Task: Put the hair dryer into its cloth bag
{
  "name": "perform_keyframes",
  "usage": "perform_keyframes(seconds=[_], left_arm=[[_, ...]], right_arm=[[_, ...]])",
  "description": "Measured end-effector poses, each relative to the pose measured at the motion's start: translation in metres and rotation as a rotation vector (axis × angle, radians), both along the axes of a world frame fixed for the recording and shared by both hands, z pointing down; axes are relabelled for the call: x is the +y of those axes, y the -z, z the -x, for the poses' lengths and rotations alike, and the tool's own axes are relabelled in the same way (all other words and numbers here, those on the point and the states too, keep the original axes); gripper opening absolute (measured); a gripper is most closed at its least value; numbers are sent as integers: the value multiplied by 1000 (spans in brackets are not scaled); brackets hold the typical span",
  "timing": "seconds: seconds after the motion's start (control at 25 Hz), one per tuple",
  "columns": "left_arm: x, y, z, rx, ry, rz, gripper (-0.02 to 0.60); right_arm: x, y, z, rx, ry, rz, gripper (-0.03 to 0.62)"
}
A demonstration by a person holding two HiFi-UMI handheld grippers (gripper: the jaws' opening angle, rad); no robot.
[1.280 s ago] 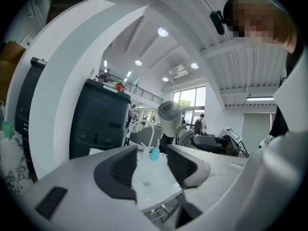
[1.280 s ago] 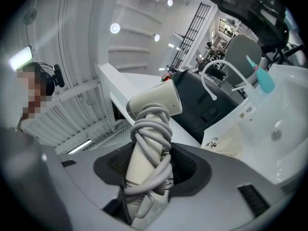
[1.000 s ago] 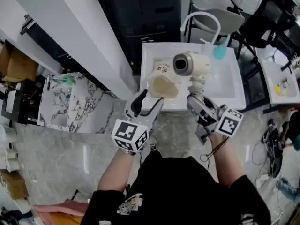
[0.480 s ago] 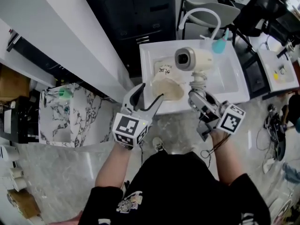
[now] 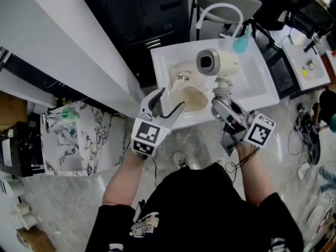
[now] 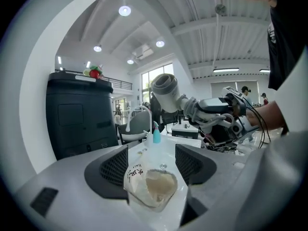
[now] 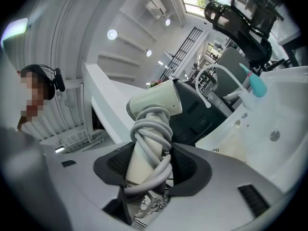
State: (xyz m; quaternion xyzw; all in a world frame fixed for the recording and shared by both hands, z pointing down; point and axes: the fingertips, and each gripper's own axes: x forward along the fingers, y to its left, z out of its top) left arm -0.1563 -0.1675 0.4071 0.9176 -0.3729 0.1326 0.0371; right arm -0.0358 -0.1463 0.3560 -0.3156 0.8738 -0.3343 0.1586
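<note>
The cream hair dryer [image 5: 216,63] hangs over the white sink [image 5: 258,91], nozzle toward me. My right gripper [image 5: 224,101] is shut on its cord-wrapped handle [image 7: 147,143]. The cream cloth bag [image 5: 186,91] lies on the sink's front part with its mouth gaping. My left gripper [image 5: 169,101] stands at the bag's near end. In the left gripper view the bag [image 6: 149,186] sits between the pads, close to the left one, with a gap at the right. Those jaws have just been opening, and neither pad presses on the bag.
A white arched faucet [image 5: 220,12] and a teal bottle [image 5: 241,43] stand at the sink's back edge. A black cabinet [image 5: 147,14] is behind the sink and a white slanted panel [image 5: 63,41] to the left. A second white table [image 5: 310,62] is at the right.
The left jaws have spread wider, and the bag has sunk from a raised position onto the sink's front part. The dryer stays in the right gripper's hold, shifted slightly.
</note>
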Motion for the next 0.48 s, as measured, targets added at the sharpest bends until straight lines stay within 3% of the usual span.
perform_keyframes(seconds=[0.48], left_arm=[[-27,-28,-20,-100,-43,29,295]], right_arm=[[-16,3,-6,8,8,13,216]])
